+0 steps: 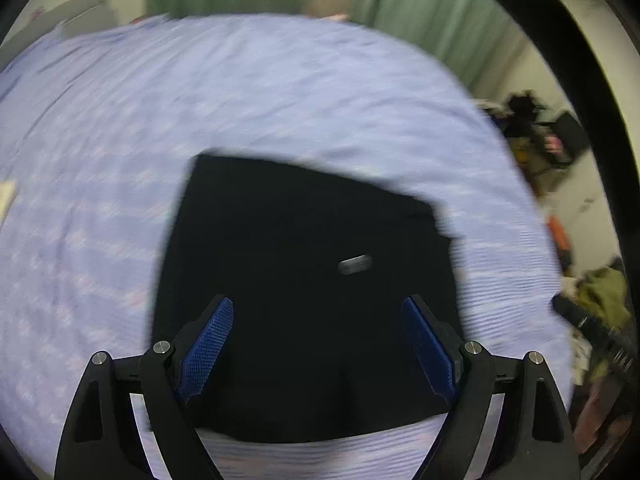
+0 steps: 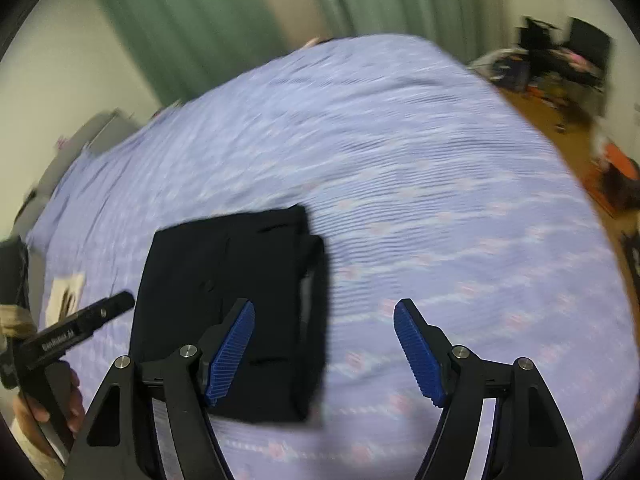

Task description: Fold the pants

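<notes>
Black pants (image 1: 296,280) lie folded into a flat rectangle on a lilac bedspread (image 1: 200,100); a small grey label (image 1: 355,264) shows on top. My left gripper (image 1: 318,308) hovers over the near half of the pants, open, its blue pads (image 1: 208,344) apart with nothing pinched. In the right wrist view the same pants (image 2: 232,300) lie left of centre. My right gripper (image 2: 324,314) is open above their right edge, one pad (image 2: 232,354) over the fabric, the other over the bedspread (image 2: 400,160). The left gripper (image 2: 80,326), held by a hand (image 2: 72,400), shows at the far left.
A pale card or paper (image 2: 66,296) lies on the bedspread left of the pants. Green curtains (image 2: 192,20) hang behind the bed. Clutter and dark furniture (image 2: 560,60) stand on the wooden floor to the right, and clothes (image 1: 600,292) are piled beside the bed.
</notes>
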A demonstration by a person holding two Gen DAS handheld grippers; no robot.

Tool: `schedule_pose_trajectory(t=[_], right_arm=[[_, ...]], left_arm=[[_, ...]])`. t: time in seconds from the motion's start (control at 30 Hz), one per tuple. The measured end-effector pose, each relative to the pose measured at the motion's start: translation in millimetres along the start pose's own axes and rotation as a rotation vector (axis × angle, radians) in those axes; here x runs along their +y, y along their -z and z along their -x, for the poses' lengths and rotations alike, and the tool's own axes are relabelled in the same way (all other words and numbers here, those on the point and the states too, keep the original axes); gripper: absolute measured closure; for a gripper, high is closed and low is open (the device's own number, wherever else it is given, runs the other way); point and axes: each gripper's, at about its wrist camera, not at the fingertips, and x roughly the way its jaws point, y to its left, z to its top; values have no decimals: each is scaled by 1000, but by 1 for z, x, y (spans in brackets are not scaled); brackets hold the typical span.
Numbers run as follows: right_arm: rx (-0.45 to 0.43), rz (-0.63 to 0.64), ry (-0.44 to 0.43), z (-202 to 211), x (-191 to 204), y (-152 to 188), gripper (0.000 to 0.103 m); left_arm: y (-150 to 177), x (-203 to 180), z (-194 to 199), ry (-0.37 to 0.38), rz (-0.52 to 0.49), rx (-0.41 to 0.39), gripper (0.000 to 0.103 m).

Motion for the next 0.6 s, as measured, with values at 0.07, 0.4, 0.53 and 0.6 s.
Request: schedule_pose_trajectory(t=[0.07,0.4,0.53,0.6], right_arm=[[48,38,-28,-34,13,-3,43],[214,-19,-56,-132,28,-3,76],[145,-11,-59,-107,31,-7,92],[140,4,-82,-103,35,-9,92]], left_arm=[[9,27,-12,-42,42,27,17],[36,71,-49,-79,100,93,17],[29,68,-57,-59,120,89,17],[26,65,-60,-51,116,89,17]])
